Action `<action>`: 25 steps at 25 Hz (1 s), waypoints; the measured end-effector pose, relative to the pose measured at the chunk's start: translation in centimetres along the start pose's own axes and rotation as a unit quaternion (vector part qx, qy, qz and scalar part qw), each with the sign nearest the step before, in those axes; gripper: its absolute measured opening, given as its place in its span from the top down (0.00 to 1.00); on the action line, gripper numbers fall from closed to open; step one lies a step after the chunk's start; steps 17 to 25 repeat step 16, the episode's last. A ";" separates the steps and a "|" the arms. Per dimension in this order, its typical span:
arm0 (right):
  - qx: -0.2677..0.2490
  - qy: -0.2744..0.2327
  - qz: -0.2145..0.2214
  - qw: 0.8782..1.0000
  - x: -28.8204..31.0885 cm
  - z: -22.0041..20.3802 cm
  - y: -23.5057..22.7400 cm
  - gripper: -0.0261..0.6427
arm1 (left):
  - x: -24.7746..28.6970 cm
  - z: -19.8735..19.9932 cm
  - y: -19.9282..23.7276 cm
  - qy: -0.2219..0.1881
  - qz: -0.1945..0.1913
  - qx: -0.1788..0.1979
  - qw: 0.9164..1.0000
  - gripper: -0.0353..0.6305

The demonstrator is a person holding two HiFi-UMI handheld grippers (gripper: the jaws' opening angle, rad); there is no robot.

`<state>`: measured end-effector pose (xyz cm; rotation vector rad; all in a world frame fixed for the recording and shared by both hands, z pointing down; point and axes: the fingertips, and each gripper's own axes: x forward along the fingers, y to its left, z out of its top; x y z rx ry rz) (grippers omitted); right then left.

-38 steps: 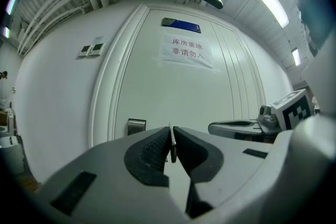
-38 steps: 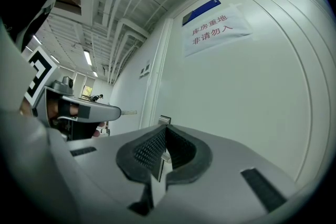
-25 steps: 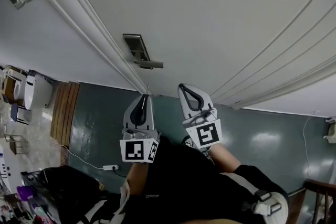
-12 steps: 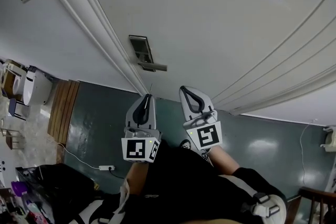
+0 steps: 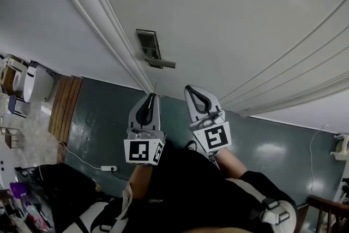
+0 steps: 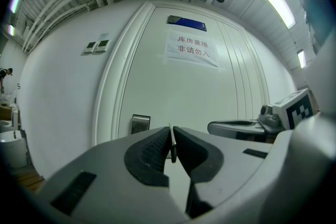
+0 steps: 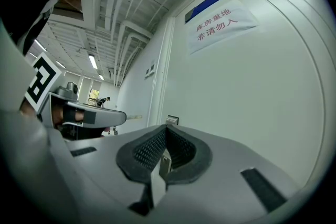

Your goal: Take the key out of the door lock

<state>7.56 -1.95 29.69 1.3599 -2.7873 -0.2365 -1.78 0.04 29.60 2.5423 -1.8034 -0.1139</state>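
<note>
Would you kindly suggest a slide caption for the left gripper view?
Left gripper shut on the thin key, already out of the lock plate on the white door ahead.

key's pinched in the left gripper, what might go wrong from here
1. The left gripper holds the key only by its thin flat, right at the jaw tips; a jolt may let it slip and drop to the floor.
2. The key's end pokes past the tips toward the door and might scratch it.
</note>
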 end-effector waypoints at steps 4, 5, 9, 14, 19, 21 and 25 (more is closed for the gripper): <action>0.000 -0.002 0.003 1.000 0.1 0.1 0.2 0.95 | 0.0 0.1 0.1 -0.001 0.002 0.001 1.000 0.89; 0.000 -0.003 0.003 1.000 0.1 0.1 0.2 0.95 | 0.0 0.2 0.1 -0.002 0.001 0.002 1.000 0.89; -0.001 -0.002 0.004 1.000 0.3 0.0 0.2 0.95 | 0.0 0.0 0.2 -0.001 0.001 0.001 1.000 0.89; -0.004 -0.004 0.003 1.000 0.3 0.0 0.2 0.95 | 0.0 -0.1 0.3 0.000 0.001 -0.001 1.000 0.89; -0.006 -0.004 0.003 1.000 0.3 0.0 0.2 0.95 | 0.0 -0.1 0.3 0.001 0.001 -0.002 1.000 0.89; -0.006 -0.004 0.003 1.000 0.3 0.0 0.2 0.95 | 0.0 -0.1 0.3 0.001 0.001 -0.002 1.000 0.89; -0.006 -0.004 0.003 1.000 0.3 0.0 0.2 0.95 | 0.0 -0.1 0.3 0.001 0.001 -0.002 1.000 0.89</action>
